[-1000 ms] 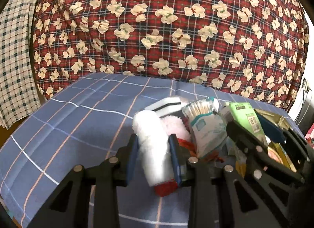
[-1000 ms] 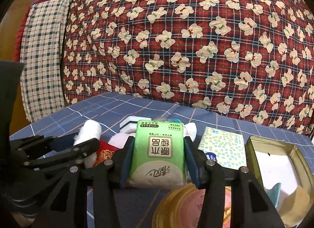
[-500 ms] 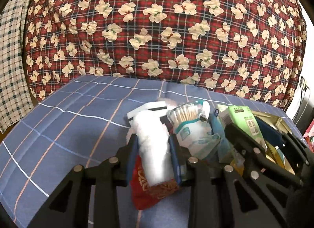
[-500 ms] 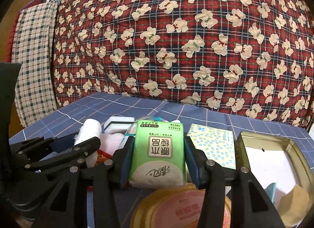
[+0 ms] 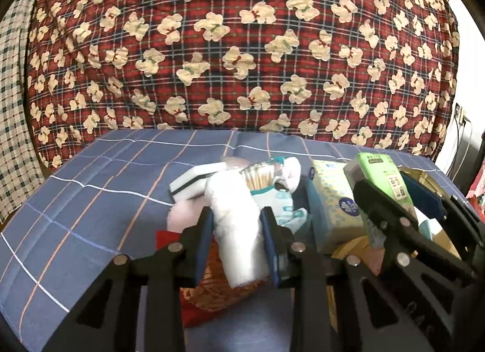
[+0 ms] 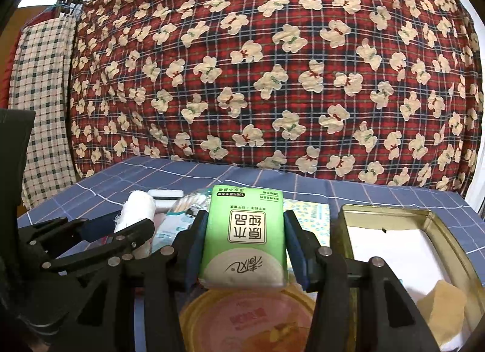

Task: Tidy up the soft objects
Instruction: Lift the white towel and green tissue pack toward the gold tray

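- On my left, my left tool [image 5: 236,239] was clamped on a white cloth roll [image 5: 235,221], both pads pressed to its sides, the roll's long axis running straight out along the fingers and held clear of the blue checked bed sheet [image 5: 100,194].
- Beneath and just beyond that roll lay the remaining pile: a red packet [image 5: 209,294], a pink fluffy item [image 5: 182,215], a white sponge [image 5: 191,182], a bag of cotton swabs [image 5: 260,176] and a yellow tissue box [image 5: 333,209].
- In the middle, my right tool [image 6: 242,249] gripped a green tissue pack [image 6: 244,236], its long axis also pointing away from me, held above a round yellow lid [image 6: 245,321].
- Furthest right, the open gold tin [image 6: 385,212] sat on the sheet just beside the green pack, to its right.
- I judged the right tool the nearer one to the tin, so the green pack would need to travel rightward into it; the roll had farther to cross.
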